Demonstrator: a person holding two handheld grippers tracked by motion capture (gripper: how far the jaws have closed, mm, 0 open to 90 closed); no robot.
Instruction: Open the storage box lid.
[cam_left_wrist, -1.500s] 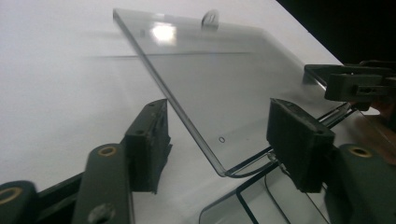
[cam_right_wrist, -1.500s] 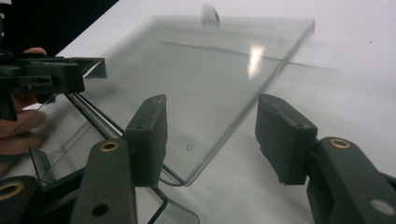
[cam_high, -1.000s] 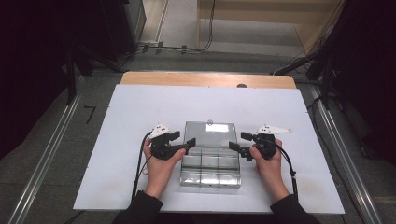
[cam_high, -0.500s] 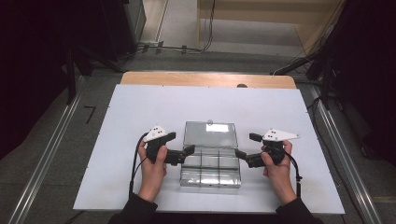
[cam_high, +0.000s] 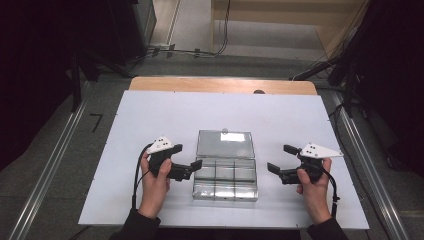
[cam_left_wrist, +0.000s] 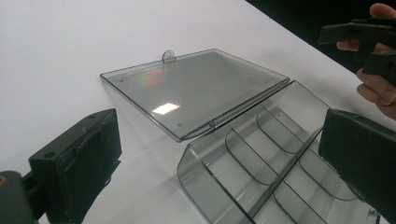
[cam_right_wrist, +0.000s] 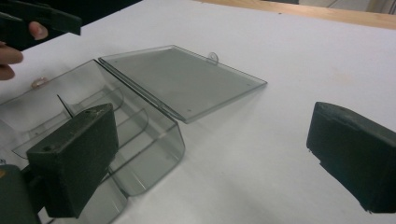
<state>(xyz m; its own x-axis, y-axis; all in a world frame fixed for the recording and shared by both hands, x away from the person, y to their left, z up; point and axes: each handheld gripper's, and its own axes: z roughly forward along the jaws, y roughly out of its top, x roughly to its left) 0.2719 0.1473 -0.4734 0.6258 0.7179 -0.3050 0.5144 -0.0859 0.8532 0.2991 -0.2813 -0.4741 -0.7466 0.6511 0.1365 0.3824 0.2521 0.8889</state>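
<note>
A clear plastic compartment box lies open near the front of the white tabletop. Its lid is folded back flat on the far side. My left gripper is just left of the box, pointing at it. Its jaws have just been opening and stand open, with nothing pressed between them. My right gripper hovers a short way right of the box; its jaws have also just been opening and hold nothing. The left gripper view looks over the lid and dividers. The right gripper view shows the lid and the box's rounded wall.
The table's wooden far edge runs behind the white sheet. Metal rails flank the table on the floor, and cables and dark equipment lie beyond it. Bare white surface surrounds the box on all sides.
Both grippers have drawn back from the box's sides, the right one farther out to the right, and their jaws stand wider. The box and its open lid have not moved.
</note>
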